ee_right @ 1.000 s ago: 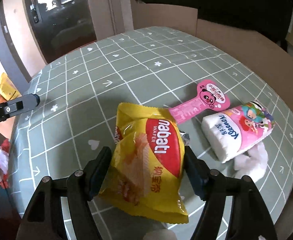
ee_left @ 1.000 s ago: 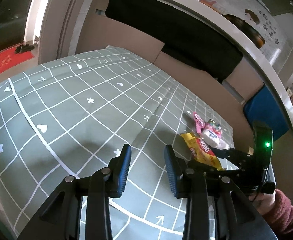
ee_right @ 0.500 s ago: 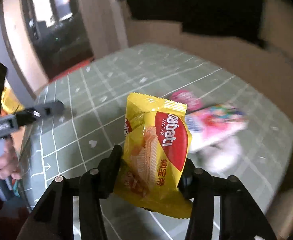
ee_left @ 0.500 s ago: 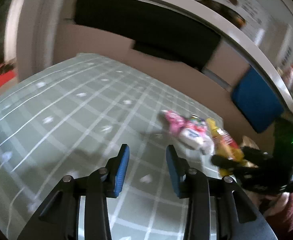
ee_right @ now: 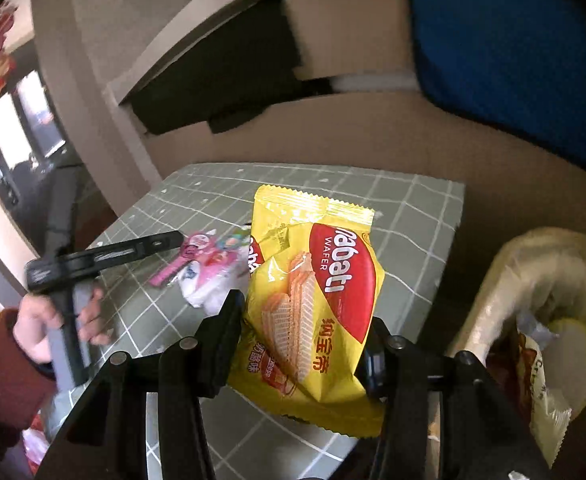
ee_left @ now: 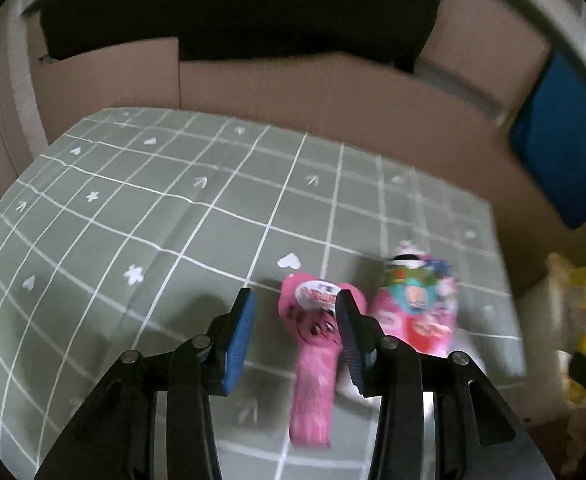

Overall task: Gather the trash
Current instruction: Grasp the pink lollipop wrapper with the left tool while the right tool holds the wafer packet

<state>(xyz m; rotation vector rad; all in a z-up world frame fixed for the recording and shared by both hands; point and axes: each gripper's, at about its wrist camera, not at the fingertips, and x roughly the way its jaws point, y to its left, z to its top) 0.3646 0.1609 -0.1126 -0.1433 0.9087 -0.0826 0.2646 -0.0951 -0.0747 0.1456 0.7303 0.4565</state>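
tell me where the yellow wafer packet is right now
The yellow wafer packet is clamped in the right gripper, lifted off the green checked tablecloth, just left of the open trash bag in the right wrist view.

Two grippers: left gripper (ee_left: 293, 320), right gripper (ee_right: 301, 332). One yellow wafer packet (ee_right: 313, 300). One pink stick wrapper (ee_left: 313, 364). One pink tissue pack (ee_left: 417, 308). One bin bag (ee_right: 545, 300).
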